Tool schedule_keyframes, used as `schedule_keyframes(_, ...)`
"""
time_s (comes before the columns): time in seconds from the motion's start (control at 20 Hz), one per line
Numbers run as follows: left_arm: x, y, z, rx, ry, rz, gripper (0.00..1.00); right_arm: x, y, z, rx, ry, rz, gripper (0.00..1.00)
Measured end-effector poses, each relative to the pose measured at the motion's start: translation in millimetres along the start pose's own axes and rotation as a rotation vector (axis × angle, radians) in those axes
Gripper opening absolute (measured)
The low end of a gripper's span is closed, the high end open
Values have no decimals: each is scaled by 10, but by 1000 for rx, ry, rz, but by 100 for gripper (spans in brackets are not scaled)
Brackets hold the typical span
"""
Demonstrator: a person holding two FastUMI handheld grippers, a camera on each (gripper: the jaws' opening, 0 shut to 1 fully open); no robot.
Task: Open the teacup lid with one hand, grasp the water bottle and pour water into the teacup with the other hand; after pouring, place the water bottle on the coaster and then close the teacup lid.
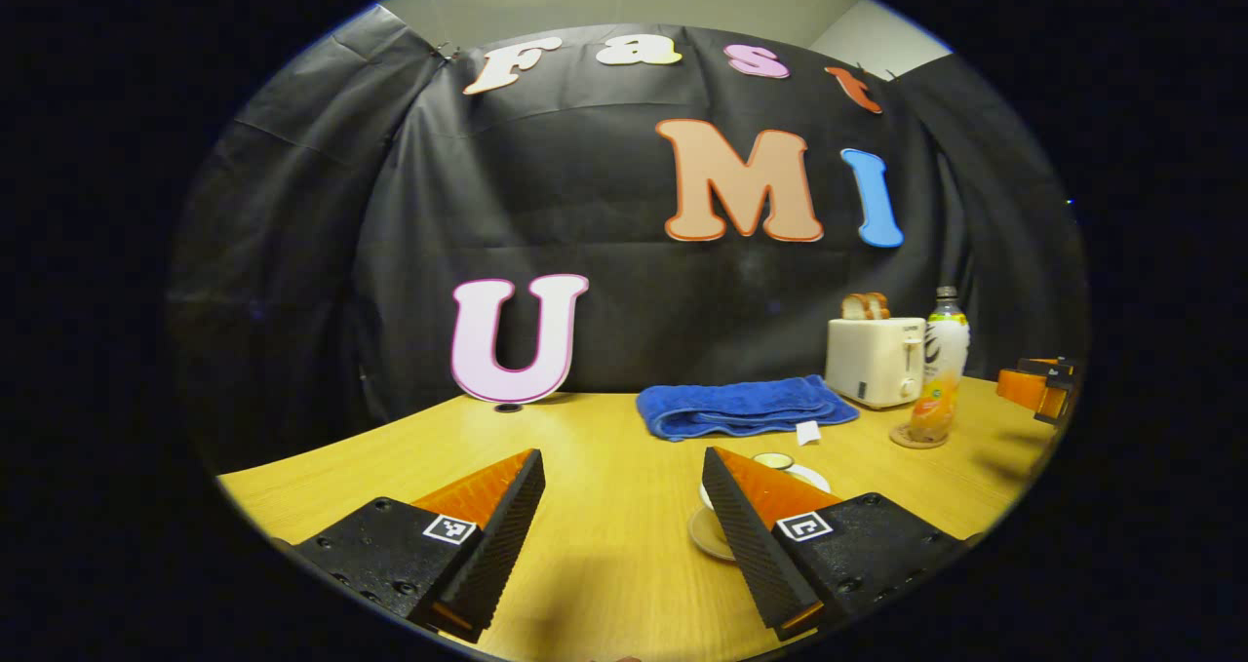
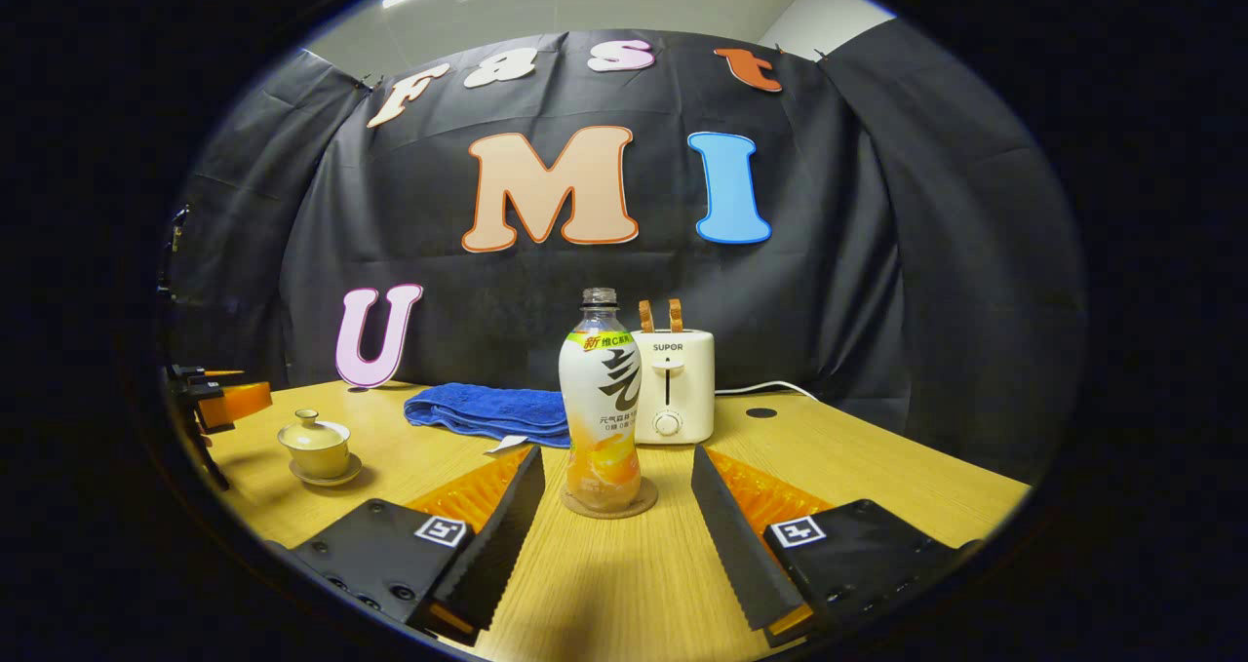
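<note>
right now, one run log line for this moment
left gripper open, near cup | right gripper open, facing bottle | bottle upright on coaster | lid on cup

My worktop [image 2: 858, 467] is smooth, satiny wood; the water bottle [image 2: 601, 404] glossy clear plastic, the towel [image 2: 478, 410] soft nubby cloth, the teacup [image 2: 314, 444] glazed ceramic.
</note>
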State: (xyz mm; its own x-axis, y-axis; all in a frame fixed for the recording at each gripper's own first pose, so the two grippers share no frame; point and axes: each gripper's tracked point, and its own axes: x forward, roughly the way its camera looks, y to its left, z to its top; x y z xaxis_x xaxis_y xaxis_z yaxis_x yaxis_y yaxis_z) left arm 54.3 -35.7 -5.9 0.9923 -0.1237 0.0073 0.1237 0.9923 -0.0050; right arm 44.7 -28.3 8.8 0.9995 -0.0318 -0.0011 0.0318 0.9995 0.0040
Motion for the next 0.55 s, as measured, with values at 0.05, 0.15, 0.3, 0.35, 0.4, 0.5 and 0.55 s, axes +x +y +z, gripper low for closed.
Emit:
schedule_keyframes(0.05, -23, 71, 1, 1, 1, 36, 95, -3, 3, 2, 0, 0, 0, 93)
schedule_keyframes(0.15, -50, 195, -2, 4, 2, 100, 94, -7, 2, 2, -1, 0, 0, 97)
schedule_keyframes(0.3, -100, 395, -2, 7, 3, 201, 95, -2, -7, 2, -1, 0, -4, 93)
schedule_keyframes(0.35, -124, 428, 4, 9, 3, 224, 95, -9, -22, 8, -1, 0, -11, 93)
schedule_keyframes(0.4, -138, 447, 4, 9, 3, 240, 95, -7, -40, 3, -1, 0, -19, 93)
schedule_keyframes(0.5, -154, 491, -6, 9, 4, 264, 95, -8, -64, 9, -2, -1, -33, 93)
schedule_keyframes(0.55, -162, 519, -6, 10, 4, 277, 95, -7, -74, 6, -2, -2, -41, 93)
